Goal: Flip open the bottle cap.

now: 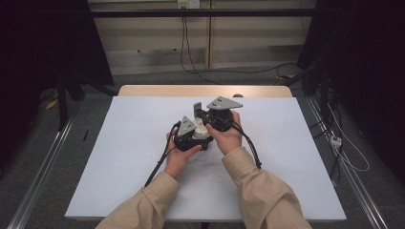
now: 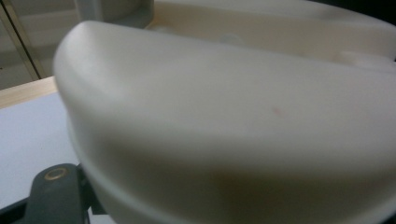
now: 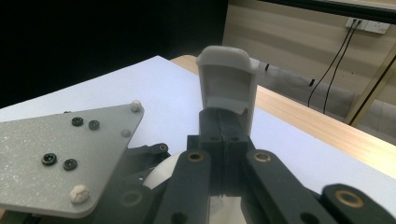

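White plastic piece (image 3: 227, 79) stands clamped upright between right gripper (image 3: 227, 135) jaws, left gripper (image 1: 191, 133) clenched

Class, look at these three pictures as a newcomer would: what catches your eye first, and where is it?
Mid-table on the white sheet, two hands bring the left gripper and right gripper together. The right gripper's shut jaws pinch a pale grey scoop-shaped piece upright. A cream rounded plastic part looms before the left gripper's camera.

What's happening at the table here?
A person holds a gripper in each hand, close together over the white table. The right gripper is shut on a thin grey-white hinged flap that stands upright. The left gripper is shut against a cream plastic body, apparently the same object. Both hands look steady, mid-handling.
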`<state>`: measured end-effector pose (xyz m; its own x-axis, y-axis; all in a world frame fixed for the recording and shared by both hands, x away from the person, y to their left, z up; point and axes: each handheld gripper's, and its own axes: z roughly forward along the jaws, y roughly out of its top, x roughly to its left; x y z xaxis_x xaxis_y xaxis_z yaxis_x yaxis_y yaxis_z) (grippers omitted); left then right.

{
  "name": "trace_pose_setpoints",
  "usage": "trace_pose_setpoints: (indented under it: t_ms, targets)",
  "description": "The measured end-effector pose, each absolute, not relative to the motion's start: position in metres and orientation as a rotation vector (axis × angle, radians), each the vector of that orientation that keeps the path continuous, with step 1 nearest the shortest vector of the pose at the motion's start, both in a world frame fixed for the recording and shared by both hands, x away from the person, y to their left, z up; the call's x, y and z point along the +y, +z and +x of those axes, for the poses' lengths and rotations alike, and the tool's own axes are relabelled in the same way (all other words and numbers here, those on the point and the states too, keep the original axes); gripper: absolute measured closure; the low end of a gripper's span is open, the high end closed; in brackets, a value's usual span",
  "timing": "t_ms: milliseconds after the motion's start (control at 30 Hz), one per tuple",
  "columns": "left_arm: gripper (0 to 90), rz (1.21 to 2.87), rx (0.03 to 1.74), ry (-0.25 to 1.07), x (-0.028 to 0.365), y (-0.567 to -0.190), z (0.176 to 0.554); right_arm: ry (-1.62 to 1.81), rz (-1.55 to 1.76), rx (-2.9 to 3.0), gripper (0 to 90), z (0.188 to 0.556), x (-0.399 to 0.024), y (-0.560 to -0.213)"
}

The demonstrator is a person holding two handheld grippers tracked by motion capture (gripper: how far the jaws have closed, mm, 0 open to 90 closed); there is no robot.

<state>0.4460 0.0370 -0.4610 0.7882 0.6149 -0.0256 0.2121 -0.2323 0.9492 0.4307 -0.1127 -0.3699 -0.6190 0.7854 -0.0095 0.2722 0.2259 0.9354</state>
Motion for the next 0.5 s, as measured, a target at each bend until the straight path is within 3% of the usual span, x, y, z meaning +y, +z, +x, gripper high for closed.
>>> trace_pose_setpoints:
  t_ms: [500]
  targets:
    - [18.5,1.814,0.611,0.450,0.0357,-0.4609,0.4449,1.389,0.974,2.007,90.0,0.4306,-0.1138,-0.3691]
